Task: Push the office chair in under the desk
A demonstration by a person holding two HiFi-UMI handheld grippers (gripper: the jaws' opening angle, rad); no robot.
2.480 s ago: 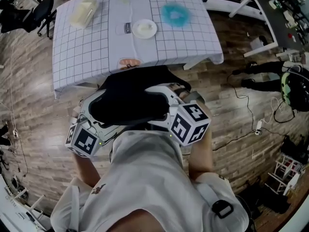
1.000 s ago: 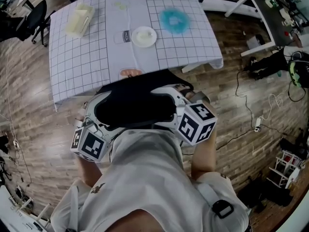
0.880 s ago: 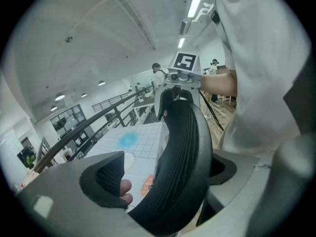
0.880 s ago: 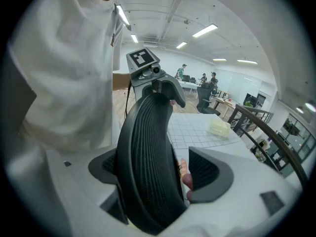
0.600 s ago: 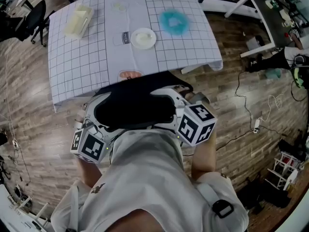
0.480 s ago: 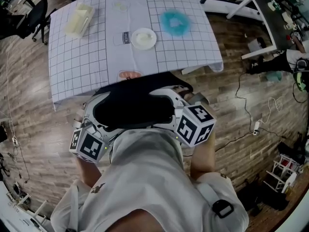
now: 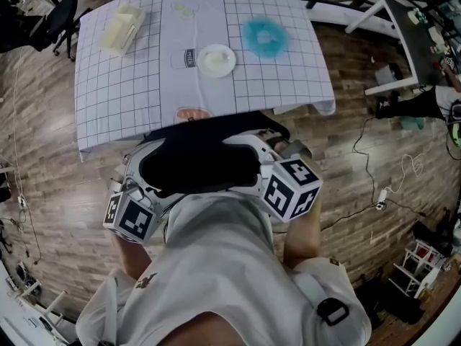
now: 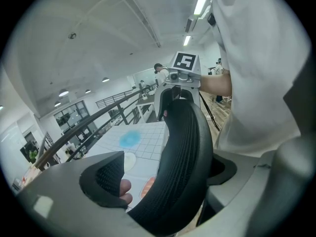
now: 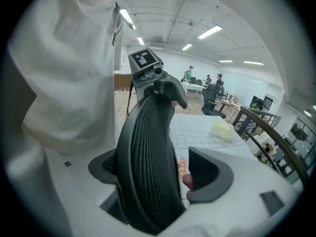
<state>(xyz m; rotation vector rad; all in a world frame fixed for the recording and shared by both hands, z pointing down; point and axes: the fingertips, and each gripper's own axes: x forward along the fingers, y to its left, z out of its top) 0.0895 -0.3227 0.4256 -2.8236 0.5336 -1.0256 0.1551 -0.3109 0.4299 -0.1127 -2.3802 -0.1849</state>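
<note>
In the head view the black office chair [image 7: 198, 161] stands right in front of me, with its front meeting the edge of the desk [image 7: 122, 99], which wears a white gridded cloth. My left gripper [image 7: 148, 161] straddles the backrest's left edge and my right gripper [image 7: 248, 146] its right edge. In the left gripper view the mesh backrest [image 8: 180, 147] lies between the wide jaws of the left gripper [image 8: 163, 177], leaving a gap at one pad. In the right gripper view the backrest [image 9: 148, 152] likewise sits inside the right gripper [image 9: 158, 169], also with a gap.
On the desk lie a white plate [image 7: 216, 60], a blue fluffy thing [image 7: 264, 36] and a cream box [image 7: 121, 27]. Another black chair [image 7: 61, 13] stands at the far left. Cables [image 7: 374, 171] trail over the wooden floor on the right, near white desk legs [image 7: 374, 13].
The desk has come slightly nearer in the head view, and the chair and both grippers have moved with me. Both grippers keep their places on the backrest.
</note>
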